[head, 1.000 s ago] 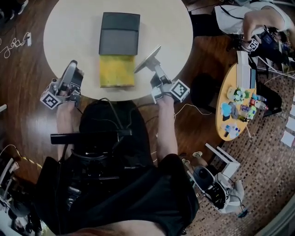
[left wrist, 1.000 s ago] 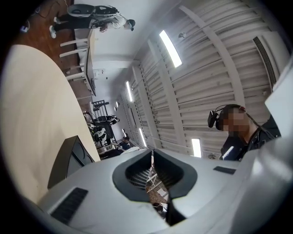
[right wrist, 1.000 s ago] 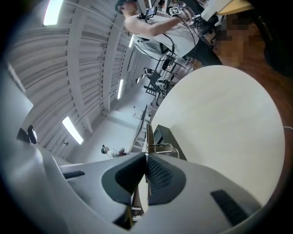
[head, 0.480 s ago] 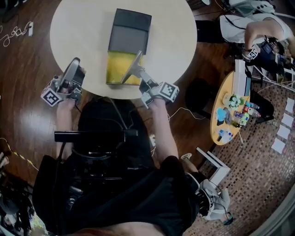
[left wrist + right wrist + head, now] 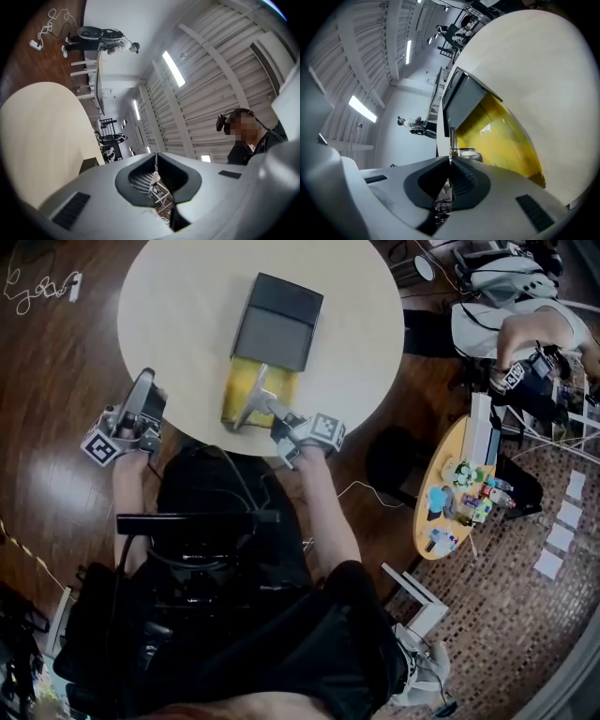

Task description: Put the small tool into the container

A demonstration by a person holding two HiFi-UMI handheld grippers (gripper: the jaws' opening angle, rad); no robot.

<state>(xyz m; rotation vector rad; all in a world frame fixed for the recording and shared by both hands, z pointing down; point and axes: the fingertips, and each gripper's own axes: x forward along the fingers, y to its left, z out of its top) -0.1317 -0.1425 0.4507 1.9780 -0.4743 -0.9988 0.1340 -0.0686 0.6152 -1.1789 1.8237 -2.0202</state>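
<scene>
The container lies in the middle of the round white table. Its dark lid is slid back, baring a yellow inside at the near end. My right gripper hangs over that yellow opening, tilted down. It is shut on a small shiny metal tool that sticks out at its tips. At the table's near left edge my left gripper is shut with nothing in it. It points upward, so its own view shows mostly ceiling past the tips.
A small round side table with colourful toys stands at the right. Beyond it a person bends over. Another person with a headset shows in the left gripper view. Cables lie on the wooden floor at the far left.
My right gripper has moved left and down with the tool, from beside the container's right side to over its yellow opening. My left gripper has drifted a little along the table edge.
</scene>
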